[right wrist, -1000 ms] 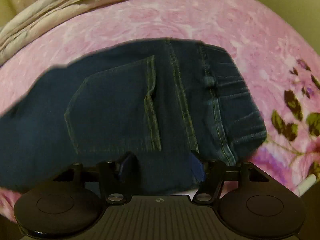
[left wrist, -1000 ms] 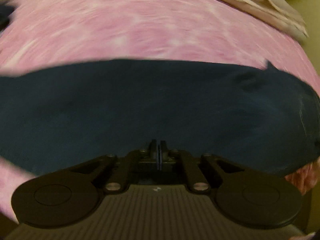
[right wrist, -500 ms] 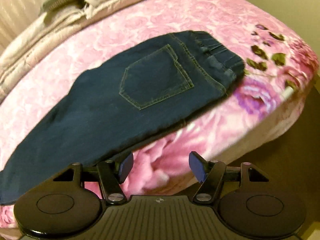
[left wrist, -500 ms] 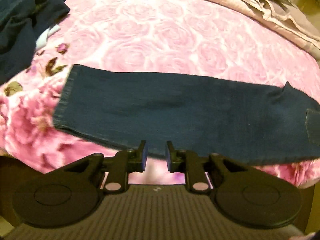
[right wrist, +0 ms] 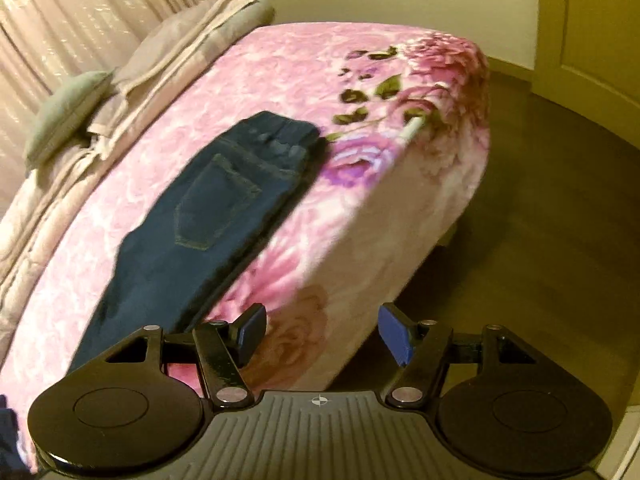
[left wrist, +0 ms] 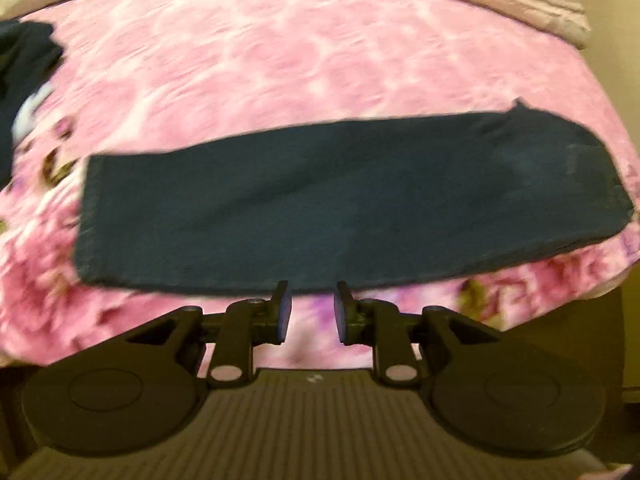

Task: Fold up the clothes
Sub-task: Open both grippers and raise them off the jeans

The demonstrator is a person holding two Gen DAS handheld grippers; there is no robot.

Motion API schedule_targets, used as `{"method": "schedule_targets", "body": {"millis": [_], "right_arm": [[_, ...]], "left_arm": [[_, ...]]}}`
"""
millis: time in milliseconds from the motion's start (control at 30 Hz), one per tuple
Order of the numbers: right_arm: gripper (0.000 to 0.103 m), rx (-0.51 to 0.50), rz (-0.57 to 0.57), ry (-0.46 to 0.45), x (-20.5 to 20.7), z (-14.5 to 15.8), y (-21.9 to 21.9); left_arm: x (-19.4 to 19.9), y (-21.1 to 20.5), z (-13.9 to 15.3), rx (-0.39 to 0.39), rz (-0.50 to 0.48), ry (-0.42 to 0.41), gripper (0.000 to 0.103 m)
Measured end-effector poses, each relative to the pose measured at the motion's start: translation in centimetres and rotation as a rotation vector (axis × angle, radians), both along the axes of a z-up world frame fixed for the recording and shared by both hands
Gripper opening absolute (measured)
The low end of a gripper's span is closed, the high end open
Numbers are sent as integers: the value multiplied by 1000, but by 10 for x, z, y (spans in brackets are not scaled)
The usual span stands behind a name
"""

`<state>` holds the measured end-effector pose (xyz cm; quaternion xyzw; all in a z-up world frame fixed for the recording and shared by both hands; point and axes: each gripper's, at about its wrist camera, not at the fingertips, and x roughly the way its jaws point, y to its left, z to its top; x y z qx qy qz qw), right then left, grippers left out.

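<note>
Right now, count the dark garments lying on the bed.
2. The folded jeans lie along the near edge of the pink blanket; a dark crumpled garment sits at the left edge, partly cut off. More may lie outside view.

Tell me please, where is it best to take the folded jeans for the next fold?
Probably at the hem end of the jeans, coming from above its near corner: that edge lies flat, straight and free on the pink blanket, so it can be carried over to the waistband.
</note>
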<state>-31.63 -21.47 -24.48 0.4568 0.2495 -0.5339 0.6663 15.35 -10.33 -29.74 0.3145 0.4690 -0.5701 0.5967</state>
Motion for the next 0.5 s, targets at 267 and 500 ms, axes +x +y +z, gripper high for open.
{"method": "schedule_targets", "body": {"millis": [267,500], "right_arm": [[85,-43,311,-1,109,22,-27],[85,-119,729,144,187,36,-49]], "left_arm": [[-20,-3,50,-35,148,-103,25],[-30,31,81,9,415,-180,28]]}}
